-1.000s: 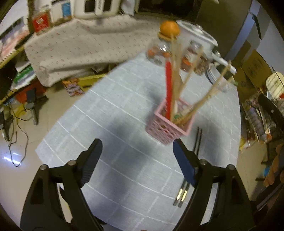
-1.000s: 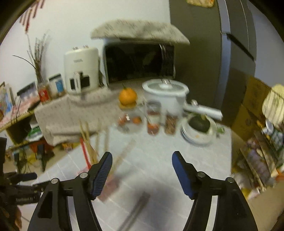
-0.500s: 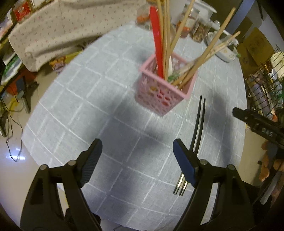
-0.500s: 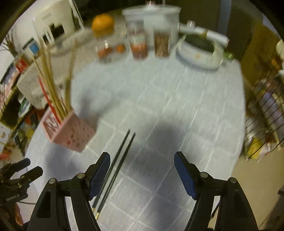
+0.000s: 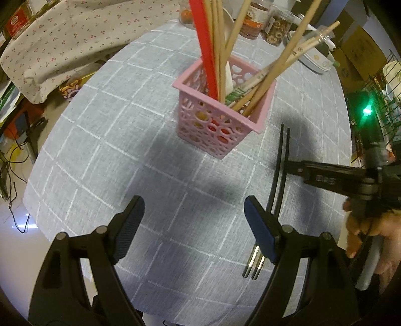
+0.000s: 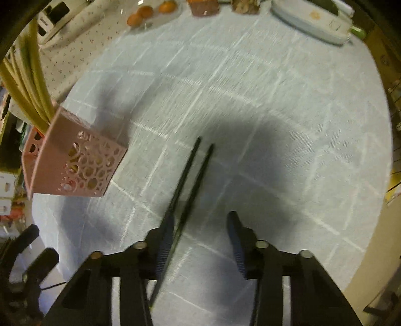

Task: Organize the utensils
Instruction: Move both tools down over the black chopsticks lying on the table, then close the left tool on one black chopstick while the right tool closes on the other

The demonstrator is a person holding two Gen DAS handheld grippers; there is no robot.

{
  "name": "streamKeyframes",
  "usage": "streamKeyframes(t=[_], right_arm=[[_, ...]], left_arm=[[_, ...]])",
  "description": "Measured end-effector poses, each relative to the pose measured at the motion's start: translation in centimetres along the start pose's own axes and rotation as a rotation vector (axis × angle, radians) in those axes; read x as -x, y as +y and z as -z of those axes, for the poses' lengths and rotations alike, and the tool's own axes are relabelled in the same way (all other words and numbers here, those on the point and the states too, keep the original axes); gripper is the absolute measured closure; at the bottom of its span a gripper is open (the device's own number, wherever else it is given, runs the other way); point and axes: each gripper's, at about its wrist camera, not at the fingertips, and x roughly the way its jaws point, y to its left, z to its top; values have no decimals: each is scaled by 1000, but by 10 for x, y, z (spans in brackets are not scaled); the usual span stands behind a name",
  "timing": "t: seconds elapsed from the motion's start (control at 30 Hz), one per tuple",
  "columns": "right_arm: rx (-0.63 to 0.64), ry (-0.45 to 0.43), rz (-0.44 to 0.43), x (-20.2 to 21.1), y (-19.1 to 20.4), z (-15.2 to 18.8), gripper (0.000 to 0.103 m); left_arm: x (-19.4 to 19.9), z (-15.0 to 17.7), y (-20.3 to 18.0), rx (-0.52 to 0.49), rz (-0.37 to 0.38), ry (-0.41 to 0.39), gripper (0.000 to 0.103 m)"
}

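A pair of black chopsticks (image 5: 280, 173) lies flat on the grey checked cloth of the surface (image 5: 120, 140), side by side and nearly parallel, their metal-capped ends toward the near edge. Just beside them on the left stands a pink perforated basket (image 5: 220, 125), upright, holding several wooden chopsticks (image 5: 273, 72) and a red utensil (image 5: 204, 47) that lean out of its open top. The left gripper (image 5: 194, 225) hovers above the cloth with its fingers spread wide and nothing between them, the basket ahead of it and the black chopsticks passing under its right finger. The right gripper (image 6: 200, 240) is low over the black chopsticks (image 6: 188, 183), fingers released: the left finger overlaps the pair, the right finger stands apart from them, and whether any contact is made cannot be told through the blur. Jars (image 5: 275, 27) and a white dish (image 6: 313, 22) sit at the far edge of the surface.
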Motion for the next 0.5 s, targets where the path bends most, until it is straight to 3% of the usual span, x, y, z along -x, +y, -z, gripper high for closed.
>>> streamKeyframes(t=[0.23,0.3,0.4,0.5], right_arm=[[90,-41,145,-4,25,7,73],[122,-46,172,-4,28,11,81],[97,-27,112,-1,17,13,93],[34,8,29,4,-5,18,97]], left_arm=[[1,3,-2,-22,9,-6,21],[2,4,-4,-28,7,-6,21],[4,6,-7,-36,13,-11,21],[6,8,-13,-53,30,-17,21]])
